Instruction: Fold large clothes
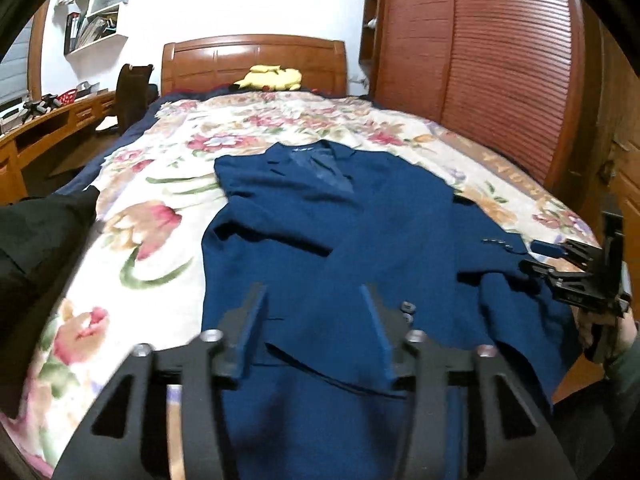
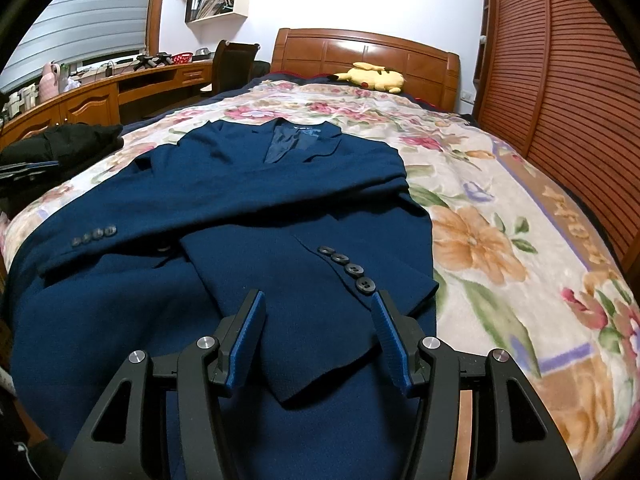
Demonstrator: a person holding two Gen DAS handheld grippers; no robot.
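Observation:
A navy blue suit jacket [image 1: 360, 220] [image 2: 280, 200] lies front up on the floral blanket [image 1: 160, 184] [image 2: 500, 200], collar toward the headboard. Both sleeves are folded across its front. One buttoned cuff [image 2: 348, 268] lies just ahead of my right gripper [image 2: 318, 300], which hovers open over the lower front with nothing between its blue pads. The other cuff [image 2: 94, 234] points to the left. My left gripper [image 1: 312, 300] is open above the jacket's lower hem area, holding nothing. In the left wrist view the right gripper [image 1: 560, 264] shows at the right edge, held by a hand [image 1: 616, 332].
A black garment [image 1: 40, 232] [image 2: 68, 140] sits at the bed's left edge. A yellow plush toy [image 1: 272, 78] [image 2: 374, 76] rests by the wooden headboard. A slatted wardrobe [image 1: 500, 60] [image 2: 560, 80] flanks the right side; a desk [image 2: 100, 96] and chair [image 1: 132, 96] stand left.

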